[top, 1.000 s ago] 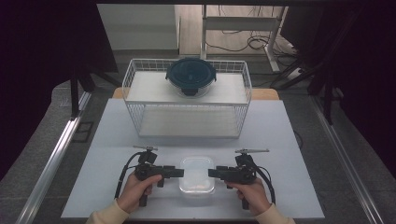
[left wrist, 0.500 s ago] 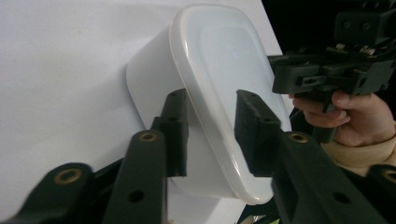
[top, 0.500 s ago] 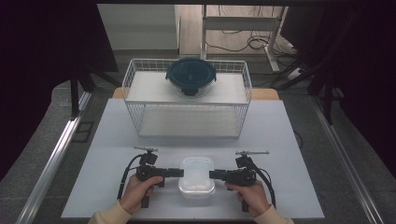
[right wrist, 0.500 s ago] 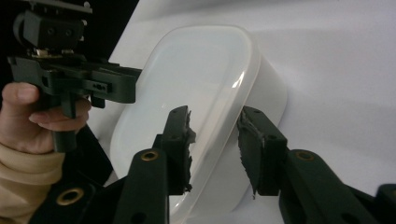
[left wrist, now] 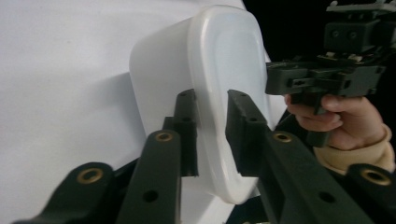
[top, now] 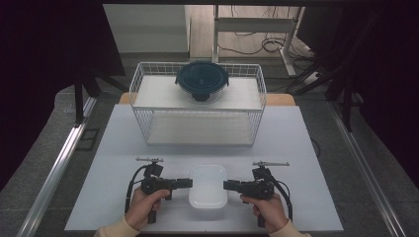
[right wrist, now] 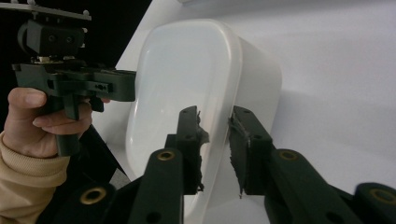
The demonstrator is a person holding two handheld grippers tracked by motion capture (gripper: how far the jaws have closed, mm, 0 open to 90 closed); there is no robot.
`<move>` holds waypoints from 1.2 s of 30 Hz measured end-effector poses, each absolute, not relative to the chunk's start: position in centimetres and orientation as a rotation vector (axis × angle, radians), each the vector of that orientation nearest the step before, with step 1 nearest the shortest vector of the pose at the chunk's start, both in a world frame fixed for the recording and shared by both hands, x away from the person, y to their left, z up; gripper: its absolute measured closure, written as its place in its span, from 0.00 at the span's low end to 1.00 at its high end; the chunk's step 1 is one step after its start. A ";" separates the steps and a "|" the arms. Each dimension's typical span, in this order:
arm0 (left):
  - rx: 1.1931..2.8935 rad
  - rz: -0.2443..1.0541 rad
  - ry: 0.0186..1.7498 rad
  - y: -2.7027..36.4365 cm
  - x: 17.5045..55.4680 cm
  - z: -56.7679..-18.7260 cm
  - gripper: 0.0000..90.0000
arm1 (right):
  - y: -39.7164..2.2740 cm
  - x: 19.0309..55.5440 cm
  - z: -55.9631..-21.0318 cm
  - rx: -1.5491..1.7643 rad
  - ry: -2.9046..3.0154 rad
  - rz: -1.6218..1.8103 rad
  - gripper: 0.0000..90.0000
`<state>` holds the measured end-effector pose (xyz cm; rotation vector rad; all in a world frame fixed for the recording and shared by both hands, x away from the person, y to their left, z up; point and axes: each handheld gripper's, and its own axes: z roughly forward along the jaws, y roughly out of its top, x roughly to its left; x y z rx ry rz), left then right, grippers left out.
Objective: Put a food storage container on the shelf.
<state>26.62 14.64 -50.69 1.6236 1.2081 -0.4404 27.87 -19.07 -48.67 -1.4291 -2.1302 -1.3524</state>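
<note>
The white, rounded-rectangular plastic container (top: 208,185) sat at the near table edge between both hands, looking light, smooth and slightly flexible, while the left gripper (left wrist: 212,112) and right gripper (right wrist: 215,126), jaws just closing, straddled its opposite rims.

This looks like a lab or recording room rather than a home. A plain white tabletop (top: 123,148) stands on a grey carpeted floor (top: 59,133), with dark curtains (top: 49,59) hanging at both sides and black stand legs (top: 79,98) planted beside them. Metal rails (top: 54,173) run along the floor on either side of the tabletop. Beyond the tools, past the far edge of the tabletop, loose cables (top: 257,44) lie on a wooden floor under the frame of a white desk (top: 257,24) — signs of equipment, not of household life. The few things set out are staged, such as a white wire basket (top: 197,111) ahead of the tools.
</note>
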 end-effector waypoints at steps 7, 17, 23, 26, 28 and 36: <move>1.625 -0.419 1.191 14.7 26.4 -50.4 0.88 | -19.1 27.7 -48.2 -1.410 -2.151 -1.368 0.86; 1.652 -0.360 1.159 14.8 26.0 -49.9 0.89 | -19.1 27.5 -47.9 -1.388 -2.180 -1.402 0.89; 1.657 -0.331 1.138 14.8 25.8 -49.4 0.89 | -19.0 27.2 -47.4 -1.371 -2.204 -1.430 0.89; 1.658 -0.320 1.130 14.8 25.7 -49.1 0.89 | -19.0 27.2 -47.1 -1.360 -2.216 -1.443 0.89; 1.659 -0.310 1.125 14.8 25.6 -48.8 0.89 | -19.0 27.1 -47.0 -1.353 -2.224 -1.455 0.89; 1.664 -0.270 1.096 14.9 25.3 -47.7 0.89 | -18.9 26.8 -46.1 -1.318 -2.252 -1.504 0.89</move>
